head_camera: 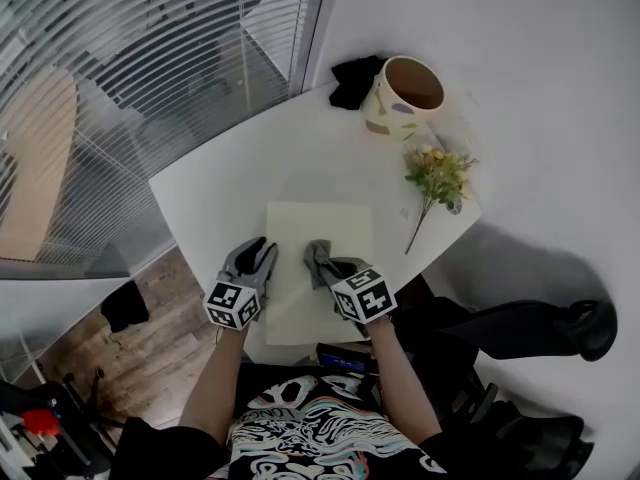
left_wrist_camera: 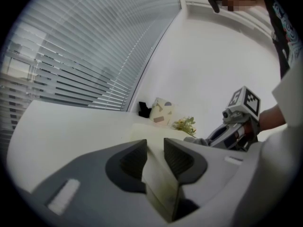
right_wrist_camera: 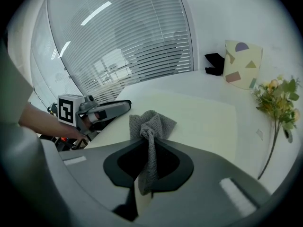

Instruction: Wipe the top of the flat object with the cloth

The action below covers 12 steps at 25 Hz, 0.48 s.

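Observation:
A pale cream flat sheet [head_camera: 325, 238] lies on the white table [head_camera: 210, 193]. My left gripper [head_camera: 262, 258] sits at its near left edge. In the left gripper view the sheet's edge [left_wrist_camera: 158, 176] runs between the jaws, and the left gripper [left_wrist_camera: 155, 148] is shut on it. My right gripper [head_camera: 322, 270] is over the sheet's near part, shut on a bunched grey cloth [head_camera: 318, 258]. In the right gripper view the cloth [right_wrist_camera: 151, 124] hangs pinched in the right gripper [right_wrist_camera: 150, 143] and rests on the sheet [right_wrist_camera: 203, 119]. The left gripper [right_wrist_camera: 124, 106] shows to its left.
A cream vase with coloured shapes [head_camera: 405, 98] stands at the table's far corner, next to a black object [head_camera: 355, 78]. A sprig of yellow flowers [head_camera: 438, 178] lies right of the sheet. Window blinds [head_camera: 150, 58] are on the left; the table edges are close.

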Tool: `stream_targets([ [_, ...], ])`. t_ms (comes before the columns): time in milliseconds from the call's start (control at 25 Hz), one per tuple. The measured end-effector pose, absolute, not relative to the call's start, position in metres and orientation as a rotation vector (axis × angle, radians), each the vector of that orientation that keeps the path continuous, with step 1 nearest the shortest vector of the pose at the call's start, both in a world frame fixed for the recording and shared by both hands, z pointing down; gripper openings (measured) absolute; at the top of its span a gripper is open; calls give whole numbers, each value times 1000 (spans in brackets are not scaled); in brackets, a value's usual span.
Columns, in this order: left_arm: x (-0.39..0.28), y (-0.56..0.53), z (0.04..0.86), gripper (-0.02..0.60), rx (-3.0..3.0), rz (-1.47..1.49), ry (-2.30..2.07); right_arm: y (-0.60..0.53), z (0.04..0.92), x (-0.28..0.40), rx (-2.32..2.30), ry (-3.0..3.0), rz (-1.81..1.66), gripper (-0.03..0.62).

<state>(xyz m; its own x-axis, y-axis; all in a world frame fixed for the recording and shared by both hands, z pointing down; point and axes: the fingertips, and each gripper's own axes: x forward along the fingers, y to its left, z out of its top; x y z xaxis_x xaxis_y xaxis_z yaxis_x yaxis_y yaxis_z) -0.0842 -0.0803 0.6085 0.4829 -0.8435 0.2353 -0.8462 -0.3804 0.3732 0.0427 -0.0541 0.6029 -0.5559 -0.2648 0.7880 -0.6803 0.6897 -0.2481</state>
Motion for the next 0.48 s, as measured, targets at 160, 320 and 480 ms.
stream_targets([
  [160,-85,-80,608,169,2288,7,-1399,-63,603,40,726,-2148,687,18],
  [320,-86,-80,609,169,2286,3,-1395,-69,602,39,728,-2157,711,18],
  [480,-86,-80,608,167,2289,-6,-1379,-76,600,41,767,-2167,722,18],
])
